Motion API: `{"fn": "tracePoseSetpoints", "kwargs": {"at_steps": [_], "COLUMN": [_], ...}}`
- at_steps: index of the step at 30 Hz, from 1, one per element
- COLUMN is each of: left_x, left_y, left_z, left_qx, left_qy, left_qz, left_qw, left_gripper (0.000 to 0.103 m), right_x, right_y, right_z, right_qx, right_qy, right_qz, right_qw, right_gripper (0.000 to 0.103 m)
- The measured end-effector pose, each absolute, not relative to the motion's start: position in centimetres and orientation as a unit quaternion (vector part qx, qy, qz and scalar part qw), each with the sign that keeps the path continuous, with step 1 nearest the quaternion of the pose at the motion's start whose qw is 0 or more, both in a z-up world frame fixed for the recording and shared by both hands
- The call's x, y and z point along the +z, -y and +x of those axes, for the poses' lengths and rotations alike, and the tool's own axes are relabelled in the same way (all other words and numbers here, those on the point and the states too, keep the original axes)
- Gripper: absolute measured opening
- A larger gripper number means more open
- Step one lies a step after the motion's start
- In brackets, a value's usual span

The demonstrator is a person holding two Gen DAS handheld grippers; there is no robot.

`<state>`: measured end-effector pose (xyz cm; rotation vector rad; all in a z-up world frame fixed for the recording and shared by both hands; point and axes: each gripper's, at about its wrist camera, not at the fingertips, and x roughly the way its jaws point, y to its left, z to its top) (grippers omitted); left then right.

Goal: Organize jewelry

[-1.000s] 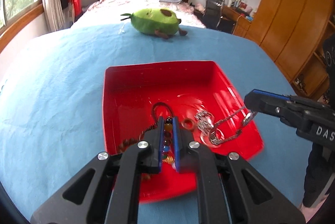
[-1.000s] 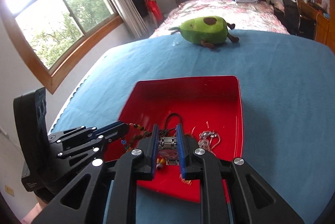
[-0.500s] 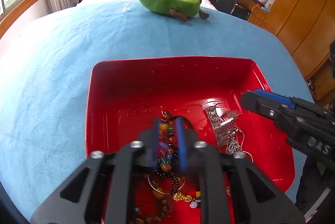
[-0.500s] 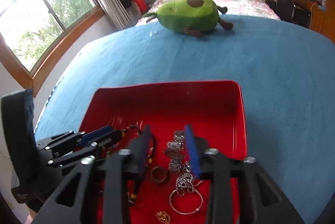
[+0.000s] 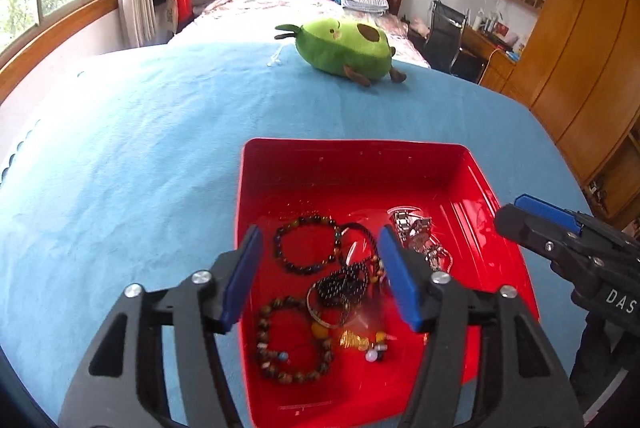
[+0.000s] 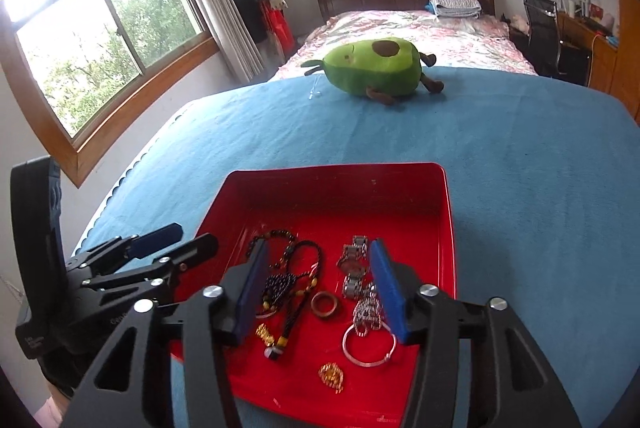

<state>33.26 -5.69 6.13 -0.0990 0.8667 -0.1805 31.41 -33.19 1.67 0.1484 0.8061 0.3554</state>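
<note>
Two open, empty claws hover over a red tray of jewelry, apparently between picks.

Nearest, the left claw (image 5: 320,272) gapes wide, holding nothing; just beyond its tips, at twelve o'clock, lies a dark bead bracelet (image 5: 306,248), with a brown bead bracelet (image 5: 292,344) beneath it toward six; the right claw (image 6: 316,284), also spread and empty, has a wooden ring (image 6: 325,305) and silver watch (image 6: 354,266) between its fingers; the red tray (image 6: 336,174) rests on a blue worktop (image 6: 540,188); farthest, at twelve, an avocado plush (image 6: 374,72); next move, I judge, calls for lowering over one piece and closing gently, avoiding tangled strands.
</note>
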Motion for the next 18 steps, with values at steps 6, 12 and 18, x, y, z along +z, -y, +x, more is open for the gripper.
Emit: {"fn": "tracePoseSetpoints", "kwargs": {"at_steps": [6,12,18], "left_x": [6.7,6.8,6.6], "left_y": [4.7,4.2,4.1], "left_z": [29.7,26.3,23.0], "left_qx": [-0.076,-0.068,-0.057], "left_qy": [-0.406,-0.393,-0.382], "left_qz": [-0.044,-0.037,-0.014], "left_qw": [0.909,0.916,0.922], "left_gripper": [0.074,0.088,0.092], "right_x": [2.1,1.7,0.8], "right_y": [33.1,32.8,32.6], "right_z": [28.3,25.7,23.0], "right_qx": [0.168,0.154,0.148], "right_qy": [-0.373,-0.377,-0.383], "right_qz": [0.059,0.045,0.035], "right_qw": [0.911,0.912,0.911], "right_gripper": [0.077,0.096,0.099]}}
